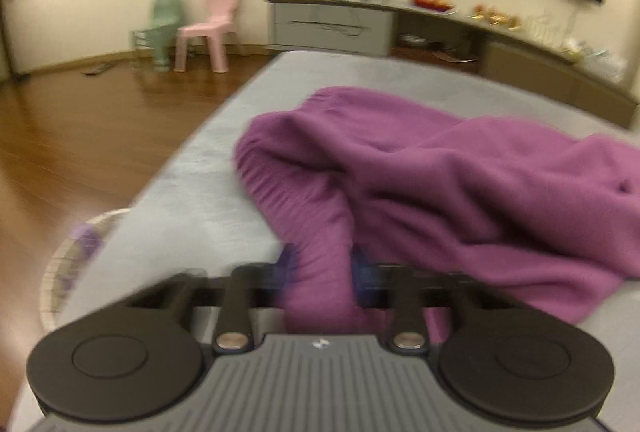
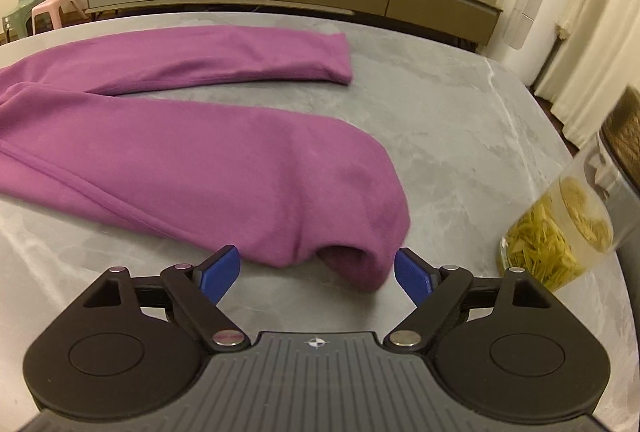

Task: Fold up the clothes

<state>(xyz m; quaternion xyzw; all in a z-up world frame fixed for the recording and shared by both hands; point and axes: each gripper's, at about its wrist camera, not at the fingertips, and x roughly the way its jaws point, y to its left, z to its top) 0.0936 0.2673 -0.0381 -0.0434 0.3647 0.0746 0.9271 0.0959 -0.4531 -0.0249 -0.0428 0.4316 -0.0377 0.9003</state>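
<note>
Although the work has begun, the purple trousers (image 2: 192, 160) are not folded yet, as far as I can see. They lie on the grey counter (image 2: 440, 104), with the two legs spread apart from each other: one leg runs along the far edge of the counter, the other comes toward the near edge and ends at an open cuff (image 2: 352, 264).

The left hand-held gripper (image 1: 320, 268) is pressed together on a bunch of the fabric at the waist end, near the left edge of the counter; the cloth passes between its blue fingers (image 1: 362, 266) and rises a little from the surface. This view is blurred, so I cannot tell exactly which part of the waistband it pinches.

The right hand-held gripper (image 2: 316, 272) is spread wide and holds nothing. Its blue fingers (image 2: 412, 274) stand on both sides of the open cuff, very near to it, but I cannot say that they touch it.

My judgement is that only the first grasp is done. What is left seems to be: to take the cuff, to bring one leg over the other, then to fold the length in halves. A glass jar (image 2: 560, 224) with yellow content stands near the right edge of the counter, just beside the right hand-held gripper, and could be knocked.
</note>
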